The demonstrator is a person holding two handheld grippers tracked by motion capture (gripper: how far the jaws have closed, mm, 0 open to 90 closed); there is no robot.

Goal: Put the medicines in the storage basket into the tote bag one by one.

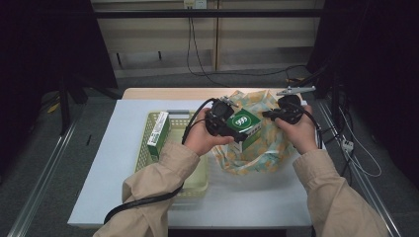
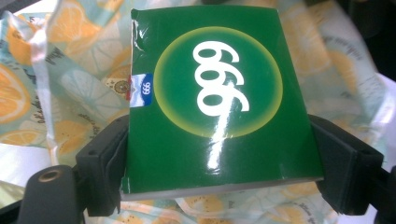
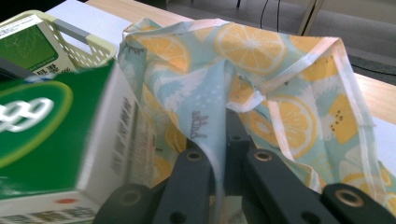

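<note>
A green box marked 999 (image 1: pixel 245 126) hangs above a lemon-print cloth bag (image 1: pixel 257 148), with my left gripper (image 1: pixel 236 132) shut on its two sides. In the left gripper view the box (image 2: pixel 219 102) sits between both black jaws, the bag (image 2: pixel 79 60) behind it. My right gripper (image 1: pixel 271 114) is shut on the bag's edge and holds it up. The right gripper view shows the bag's fabric (image 3: pixel 261 84) pinched between the jaws, the green box (image 3: pixel 51 140) blurred at the left.
A pale yellow basket (image 1: pixel 148 143) stands at the left on the white table top (image 1: pixel 113 163), with another green and white box (image 1: pixel 158 134) upright in it. The basket's rim (image 3: pixel 79 39) shows behind the bag. Cables trail from both grippers.
</note>
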